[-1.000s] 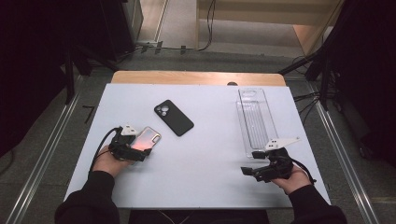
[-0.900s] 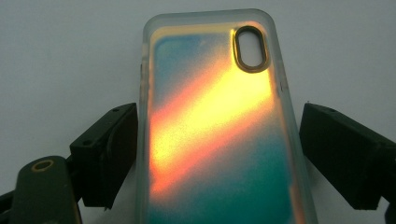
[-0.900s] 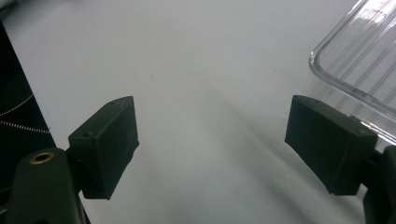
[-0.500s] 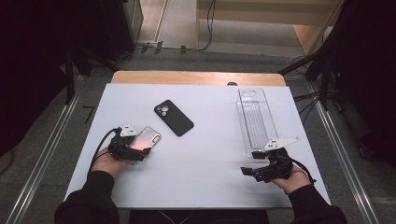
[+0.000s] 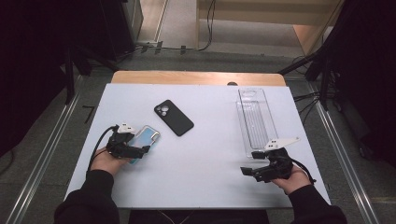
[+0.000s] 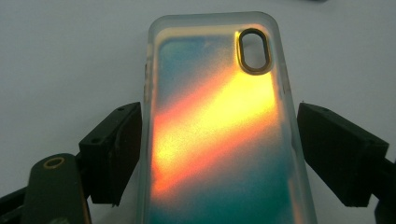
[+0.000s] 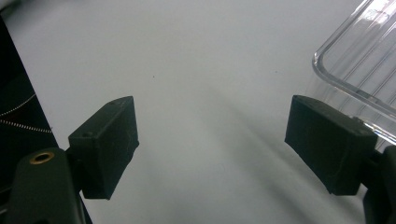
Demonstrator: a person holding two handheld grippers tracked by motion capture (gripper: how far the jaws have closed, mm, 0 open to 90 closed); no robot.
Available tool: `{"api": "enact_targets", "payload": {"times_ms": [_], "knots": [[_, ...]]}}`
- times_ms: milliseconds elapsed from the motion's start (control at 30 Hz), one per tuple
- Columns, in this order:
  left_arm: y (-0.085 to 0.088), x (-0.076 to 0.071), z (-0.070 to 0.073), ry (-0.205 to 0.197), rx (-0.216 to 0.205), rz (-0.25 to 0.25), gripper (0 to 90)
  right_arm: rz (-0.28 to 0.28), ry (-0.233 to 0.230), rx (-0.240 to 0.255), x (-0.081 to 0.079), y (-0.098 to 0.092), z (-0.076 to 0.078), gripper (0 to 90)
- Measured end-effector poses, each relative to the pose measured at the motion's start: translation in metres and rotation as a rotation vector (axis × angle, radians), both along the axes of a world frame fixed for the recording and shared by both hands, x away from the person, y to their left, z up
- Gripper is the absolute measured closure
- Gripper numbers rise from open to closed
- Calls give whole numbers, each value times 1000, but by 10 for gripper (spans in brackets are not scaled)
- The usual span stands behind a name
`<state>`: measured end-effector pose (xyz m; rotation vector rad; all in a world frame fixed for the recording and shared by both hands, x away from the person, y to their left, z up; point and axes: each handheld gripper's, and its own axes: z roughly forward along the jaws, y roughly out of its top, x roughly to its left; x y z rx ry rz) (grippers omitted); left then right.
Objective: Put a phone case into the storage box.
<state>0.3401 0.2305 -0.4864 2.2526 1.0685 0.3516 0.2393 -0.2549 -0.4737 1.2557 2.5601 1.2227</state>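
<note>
The left hand-held gripper (image 6: 219, 154) straddles the iridescent case (image 6: 219, 130) flat on the bench (image 5: 210, 154), its near end cut off, grip unclear, while the right hand-held gripper (image 7: 212, 144) gapes empty.

the right claw (image 7: 212, 140) pointed across the pale desk (image 7: 201, 60), its two black jaws standing wide apart with only bare surface between them. a clear plastic tray (image 7: 355, 70) lay at the upper right, its rounded corner just beyond the right-hand jaw.
</note>
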Motion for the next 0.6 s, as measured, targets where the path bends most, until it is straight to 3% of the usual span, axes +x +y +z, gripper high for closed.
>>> {"api": "enact_targets", "payload": {"times_ms": [267, 600], "knots": [[-9, -8, 21, -30, -40, -41, 174, -1, -5, 2, 0, 0, 0, 152], [-19, -20, 43, -11, -105, -56, 174, -5, -4, 4, 0, -1, 0, 152]]}}
